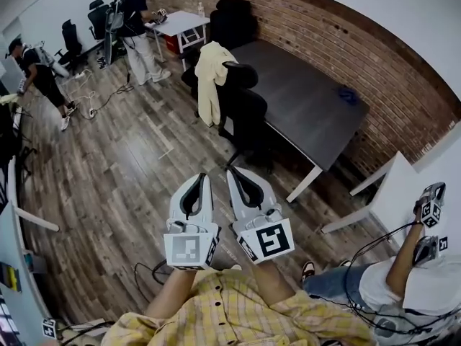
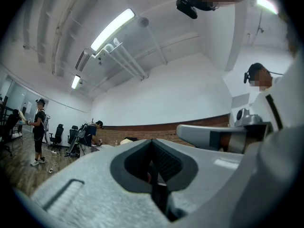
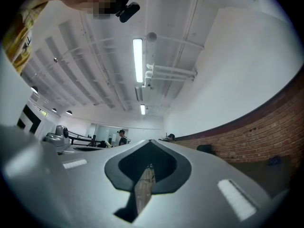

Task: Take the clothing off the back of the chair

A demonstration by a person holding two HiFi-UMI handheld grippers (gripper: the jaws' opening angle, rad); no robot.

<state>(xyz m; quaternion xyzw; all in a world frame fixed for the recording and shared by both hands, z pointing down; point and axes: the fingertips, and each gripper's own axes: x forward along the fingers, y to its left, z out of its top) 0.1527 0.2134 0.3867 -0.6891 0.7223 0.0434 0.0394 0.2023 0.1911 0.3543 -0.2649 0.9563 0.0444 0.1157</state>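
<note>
The step in hand is the approach, and the clothing has not been touched: a pale cream garment (image 1: 208,85) hangs draped over the backrest of a black swivel office chair (image 1: 246,107) that stands at the long edge of a dark grey rectangular counter (image 1: 310,99), under a red brick wall (image 1: 374,71). It falls down the side of the backrest turned away from the counter. The left tongs (image 1: 200,182) and the right tongs (image 1: 236,175) are held side by side low in the head view, over bare wood-plank floor (image 1: 130,171), well apart from the chair and aimed roughly towards it. In its own view the left tongs (image 2: 152,144) are pressed together with nothing between them; the right tongs (image 3: 149,144) likewise meet at the tips and hold nothing. The next move, as I judge it, calls for closing the gap to the chair, spreading one pair of tongs, pinching the fabric near the top of the backrest and lifting it up and clear. No brand or lettering can be read; the only marks are the black-and-white square patterns on the white marker cubes (image 1: 191,249) at the back of each gripper.
</note>
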